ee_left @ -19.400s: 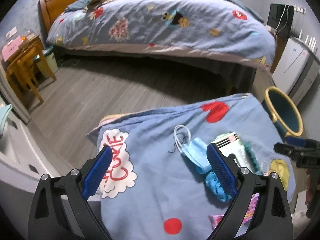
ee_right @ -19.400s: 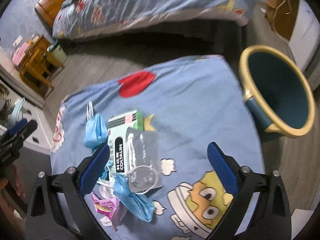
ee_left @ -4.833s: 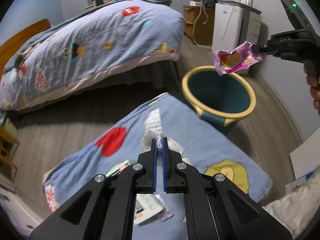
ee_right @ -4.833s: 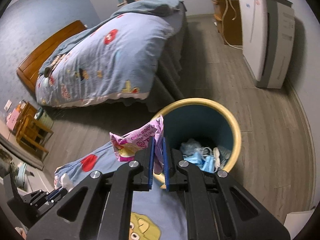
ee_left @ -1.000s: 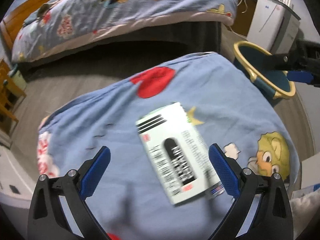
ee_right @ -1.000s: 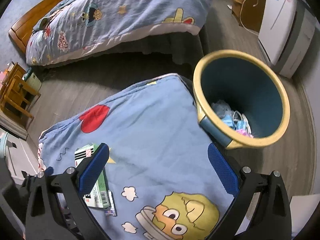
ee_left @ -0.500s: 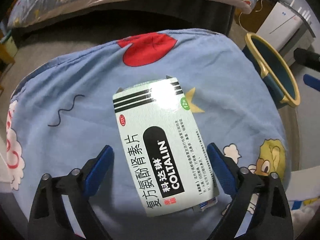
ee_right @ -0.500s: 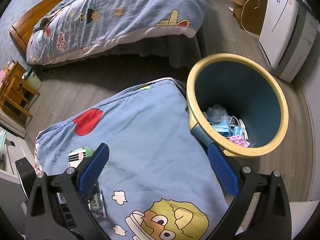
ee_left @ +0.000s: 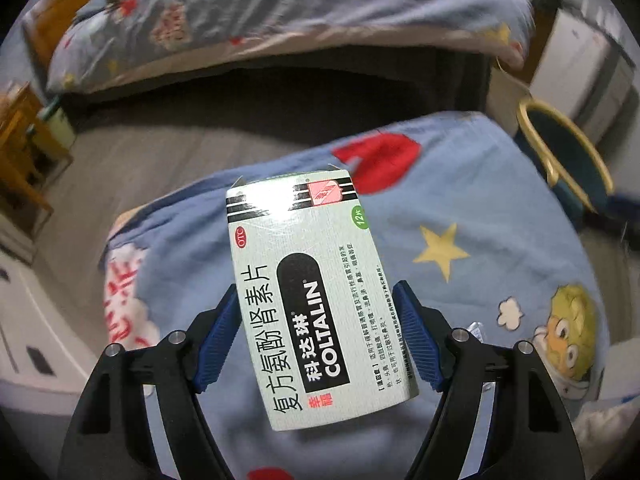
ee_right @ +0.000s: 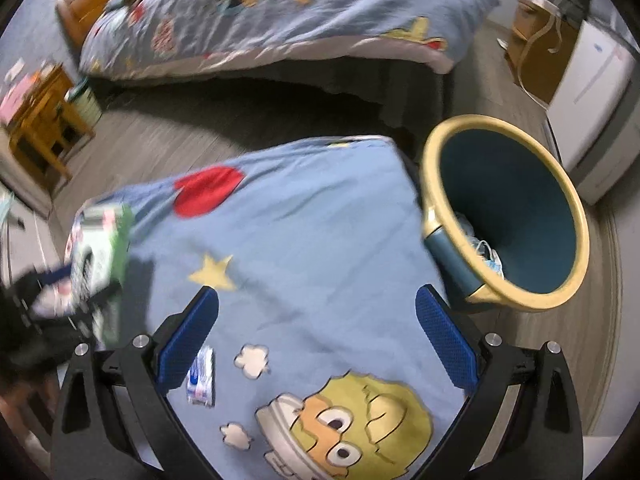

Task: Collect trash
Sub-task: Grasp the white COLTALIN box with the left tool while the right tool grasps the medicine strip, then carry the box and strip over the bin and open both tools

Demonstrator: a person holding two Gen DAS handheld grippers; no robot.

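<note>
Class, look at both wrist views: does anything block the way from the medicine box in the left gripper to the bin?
Nothing visible does. Between the medicine box and the bin lies only flat blue cloth.

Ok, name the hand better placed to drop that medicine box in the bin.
Left. Its tongs have just been closing and now grip the medicine box by both sides, lifted off the blue cover. The right tongs stand open and empty, though nearer the bin.

Glossy cardboard medicine box (ee_left: pixel 312 296), matt printed cloth cover (ee_right: pixel 304 232), smooth plastic bin (ee_right: pixel 560 184).
</note>
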